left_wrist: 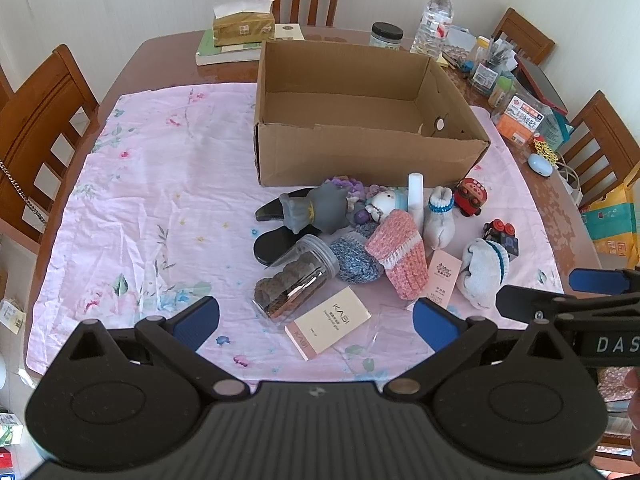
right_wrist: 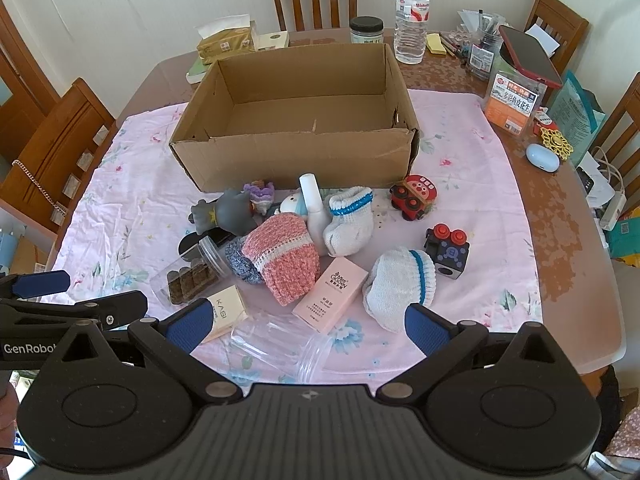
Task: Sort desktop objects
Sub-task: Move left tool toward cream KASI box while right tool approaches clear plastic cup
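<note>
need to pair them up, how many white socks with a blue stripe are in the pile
2. One white sock lies beside the white tube near the cardboard box; the other white sock lies nearer the grippers, beside the black toy block. More may hide under the pile.

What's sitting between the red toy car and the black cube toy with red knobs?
Nothing: bare pink tablecloth separates the red toy car from the black cube toy, clearest in the right wrist view.

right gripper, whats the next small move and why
Probably lower the right gripper onto the white sock just ahead of it. Its jaws stand open and empty, the sock lies free on the cloth, and the cardboard box beyond holds nothing yet.
</note>
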### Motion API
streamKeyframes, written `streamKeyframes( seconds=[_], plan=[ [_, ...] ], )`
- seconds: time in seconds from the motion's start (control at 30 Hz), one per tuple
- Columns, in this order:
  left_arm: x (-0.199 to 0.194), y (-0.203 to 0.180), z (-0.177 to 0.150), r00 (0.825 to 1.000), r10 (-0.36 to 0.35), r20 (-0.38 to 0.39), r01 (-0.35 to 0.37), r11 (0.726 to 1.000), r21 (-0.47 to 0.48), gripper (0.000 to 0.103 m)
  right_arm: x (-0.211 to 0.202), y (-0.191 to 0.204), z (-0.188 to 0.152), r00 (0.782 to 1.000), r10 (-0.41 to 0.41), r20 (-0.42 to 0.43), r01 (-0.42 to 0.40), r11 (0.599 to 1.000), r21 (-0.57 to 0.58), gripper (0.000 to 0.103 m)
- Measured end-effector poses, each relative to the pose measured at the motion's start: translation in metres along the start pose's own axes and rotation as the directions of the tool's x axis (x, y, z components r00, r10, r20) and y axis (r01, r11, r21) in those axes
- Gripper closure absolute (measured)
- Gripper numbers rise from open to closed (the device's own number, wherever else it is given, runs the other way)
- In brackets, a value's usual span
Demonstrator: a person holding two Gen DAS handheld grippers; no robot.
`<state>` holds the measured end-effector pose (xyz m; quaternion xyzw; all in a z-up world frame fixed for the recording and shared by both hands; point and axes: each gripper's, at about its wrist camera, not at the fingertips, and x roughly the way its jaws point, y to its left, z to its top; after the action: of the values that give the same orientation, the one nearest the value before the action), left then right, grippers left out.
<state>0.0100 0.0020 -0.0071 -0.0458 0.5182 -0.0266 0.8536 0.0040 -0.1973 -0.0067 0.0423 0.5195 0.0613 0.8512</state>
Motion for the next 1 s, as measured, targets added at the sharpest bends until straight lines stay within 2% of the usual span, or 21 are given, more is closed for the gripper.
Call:
streamKeyframes(
  seconds=[0.6, 1.0],
  plan=[
    [0.0024, -0.0008, 0.0015, 1.000, -0.013, 0.020, 0.013, 1.000, -0.008, 0.001, 0.0010, -0.0051, 0.0012, 1.000, 0.015, 0.023, -0.015, 1.000, 0.009, 0.000],
    [0.0049, 0.0003, -0.0027, 0.996, -0.042, 0.079, 0.043, 0.999, -0.008, 0.001, 0.0024, -0.0070, 0.0022, 0.999, 0.028, 0.041, -0.028, 1.000, -0.012, 0.000]
  ],
)
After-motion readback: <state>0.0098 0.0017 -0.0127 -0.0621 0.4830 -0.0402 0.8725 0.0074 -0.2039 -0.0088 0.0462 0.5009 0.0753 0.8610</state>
